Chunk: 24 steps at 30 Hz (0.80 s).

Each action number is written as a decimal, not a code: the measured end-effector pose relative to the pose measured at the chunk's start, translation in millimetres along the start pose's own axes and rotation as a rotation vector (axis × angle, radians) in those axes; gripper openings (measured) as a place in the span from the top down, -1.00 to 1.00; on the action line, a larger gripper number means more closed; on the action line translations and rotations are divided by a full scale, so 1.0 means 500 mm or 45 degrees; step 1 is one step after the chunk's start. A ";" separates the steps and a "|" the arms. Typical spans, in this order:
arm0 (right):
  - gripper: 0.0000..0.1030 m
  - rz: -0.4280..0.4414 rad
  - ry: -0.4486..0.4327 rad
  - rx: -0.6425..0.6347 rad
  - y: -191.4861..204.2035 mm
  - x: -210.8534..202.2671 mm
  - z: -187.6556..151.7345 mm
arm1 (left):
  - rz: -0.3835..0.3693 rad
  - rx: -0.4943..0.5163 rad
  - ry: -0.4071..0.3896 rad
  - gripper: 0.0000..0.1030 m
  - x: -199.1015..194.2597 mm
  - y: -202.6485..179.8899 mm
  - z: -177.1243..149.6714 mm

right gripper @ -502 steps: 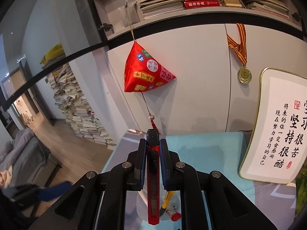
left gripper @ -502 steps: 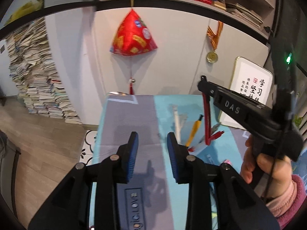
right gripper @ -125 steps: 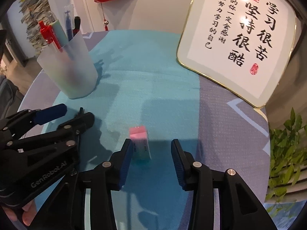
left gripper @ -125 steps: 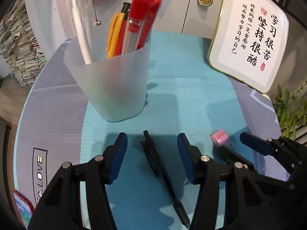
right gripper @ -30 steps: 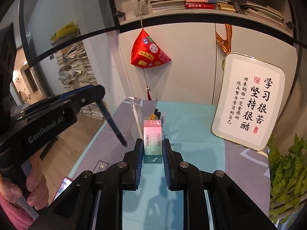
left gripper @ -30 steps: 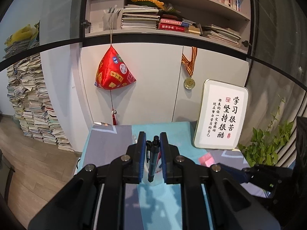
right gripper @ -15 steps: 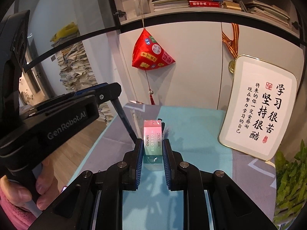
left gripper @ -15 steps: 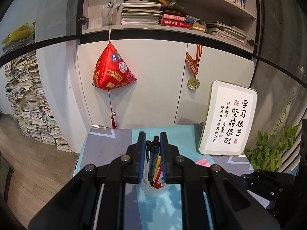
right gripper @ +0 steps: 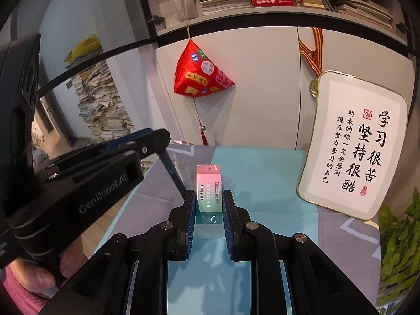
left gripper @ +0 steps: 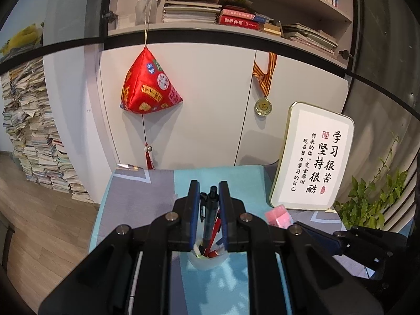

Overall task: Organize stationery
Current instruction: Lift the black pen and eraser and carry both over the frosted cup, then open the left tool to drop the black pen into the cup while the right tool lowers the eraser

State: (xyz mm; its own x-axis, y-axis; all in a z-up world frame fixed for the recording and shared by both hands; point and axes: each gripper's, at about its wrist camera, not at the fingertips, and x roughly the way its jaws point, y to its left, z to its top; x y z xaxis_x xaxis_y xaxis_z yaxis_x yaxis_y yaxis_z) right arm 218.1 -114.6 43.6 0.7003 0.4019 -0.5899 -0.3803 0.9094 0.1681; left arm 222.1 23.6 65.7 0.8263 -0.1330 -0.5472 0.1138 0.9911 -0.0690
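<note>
While both hands carry something, the step in hand looks like the drop-off: each item has been lifted off the blue-and-grey table mat (left gripper: 147,202) and is being brought to the holder. The left gripper (left gripper: 208,197) is clenched on a slim black ballpoint pen (left gripper: 211,210), which stands nearly upright between the blue pads, its lower end just above the mouth of the frosted translucent plastic pen cup (left gripper: 210,262). The right gripper (right gripper: 209,204) grasps a pink-and-green block eraser in a printed sleeve (right gripper: 208,189), held upright over the teal part of the mat, to the right of the left gripper.

Inside the cup, seen from the left wrist, are at least a red pen (left gripper: 214,232), something white and a red-capped item; the rest is hidden by the fingers.

Next, I judge, the pen needs its tip lowered into a free gap among those pens before the jaws release; tilted, it could catch the rim or tip the light cup. The eraser would follow, probably into the same cup or beside it.
</note>
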 end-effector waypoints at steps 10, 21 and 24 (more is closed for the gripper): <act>0.60 0.005 0.004 -0.001 0.002 0.007 0.000 | 0.003 -0.004 0.062 0.75 0.022 0.010 -0.025; 0.60 0.004 0.005 0.007 0.004 0.012 0.003 | -0.002 -0.004 0.108 0.73 0.041 0.018 -0.047; 0.60 0.007 0.003 0.010 0.004 0.012 0.004 | -0.029 -0.020 0.102 0.71 0.031 0.022 -0.044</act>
State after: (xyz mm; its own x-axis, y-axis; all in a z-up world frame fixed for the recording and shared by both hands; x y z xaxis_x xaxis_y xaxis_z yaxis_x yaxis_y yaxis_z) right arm 222.8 -110.3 41.7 0.6969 0.4063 -0.5909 -0.3790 0.9082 0.1775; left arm 223.9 32.7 38.4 0.7768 -0.1555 -0.6102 0.1233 0.9878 -0.0947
